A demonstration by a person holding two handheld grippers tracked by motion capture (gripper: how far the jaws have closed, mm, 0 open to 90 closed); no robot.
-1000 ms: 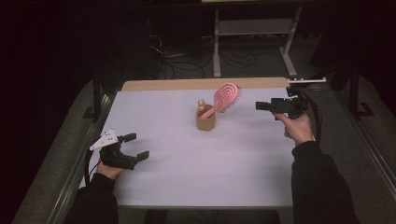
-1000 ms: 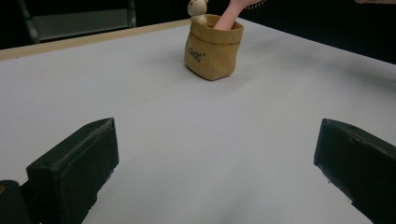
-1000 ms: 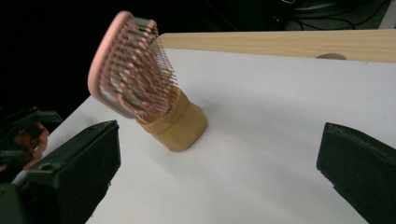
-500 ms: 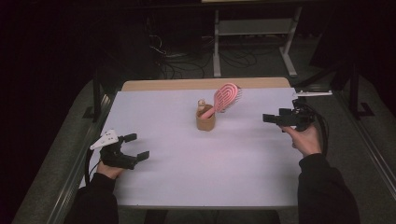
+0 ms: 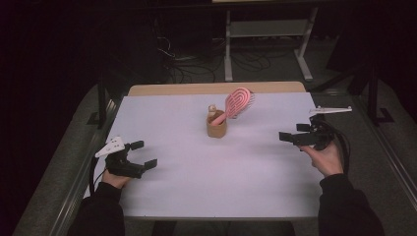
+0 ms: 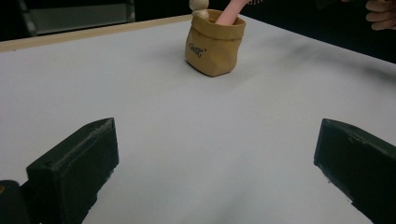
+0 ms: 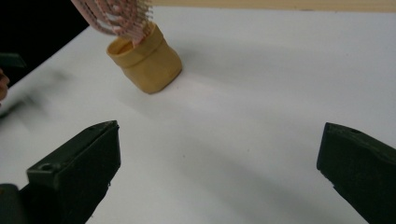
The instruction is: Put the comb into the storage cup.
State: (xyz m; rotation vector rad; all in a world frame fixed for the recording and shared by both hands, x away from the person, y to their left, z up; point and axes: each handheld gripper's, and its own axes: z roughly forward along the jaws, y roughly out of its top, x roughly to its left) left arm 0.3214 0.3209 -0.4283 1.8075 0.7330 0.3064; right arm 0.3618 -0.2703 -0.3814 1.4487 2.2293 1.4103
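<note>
A small tan paper-like pouch [image 5: 216, 129] stands upright near the middle of the white table [image 5: 236, 187], a little toward the far edge. A pink hairbrush [image 5: 238, 102] sits handle-down in it, its head leaning out toward 1 o'clock, and a small pale round-topped piece [image 5: 212, 109] pokes up at the pouch's 11 o'clock rim.

The left gripper [image 5: 142, 156] rests at about 8 o'clock from the pouch, well apart from it, its fingers spread wide with nothing between them. The right gripper [image 5: 290, 137] hovers at about 3 o'clock, also well apart, fingers likewise spread and empty.

The brush looks light and stiff, probably plastic, and its bristled head would sit badly between the fingers. The bare handle just above the pouch's rim seems the best hold. The pouch appears soft and light, so it may tip or lift along with the brush unless the other gripper steadies its wall.
</note>
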